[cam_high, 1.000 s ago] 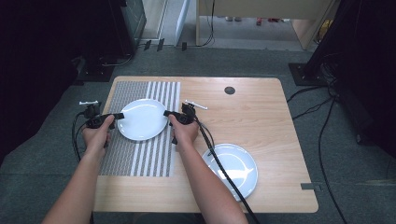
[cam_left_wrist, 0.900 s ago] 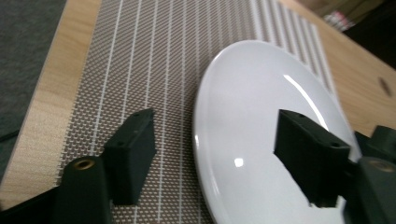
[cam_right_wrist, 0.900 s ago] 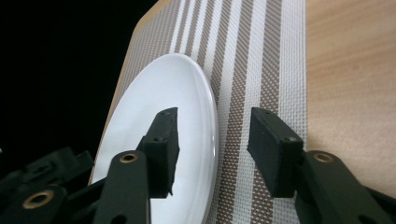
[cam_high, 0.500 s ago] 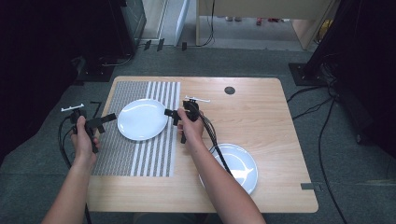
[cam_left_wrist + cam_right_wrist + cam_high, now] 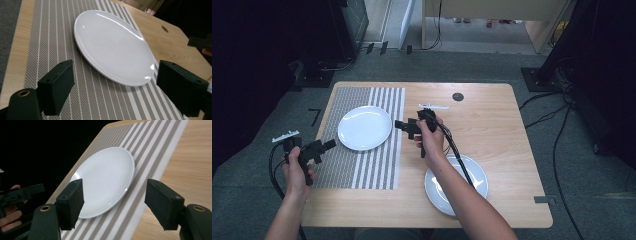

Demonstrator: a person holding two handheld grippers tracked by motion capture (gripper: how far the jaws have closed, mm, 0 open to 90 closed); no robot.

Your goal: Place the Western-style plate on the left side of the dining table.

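A recording lab or studio: a lone wooden table (image 5: 492,125) stands on grey carpet (image 5: 562,60), ringed by black equipment stands (image 5: 347,30) and trailing cables (image 5: 562,125). A striped placemat (image 5: 362,165) and white plates (image 5: 364,127) form the staged tabletop set.

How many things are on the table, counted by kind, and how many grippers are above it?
Plates: 2, one plate on the mat, the other plate near the front edge
Mat: 1, the striped mat
Grippers: 2, the left gripper and the right gripper, both open and holding nothing
Total: 5
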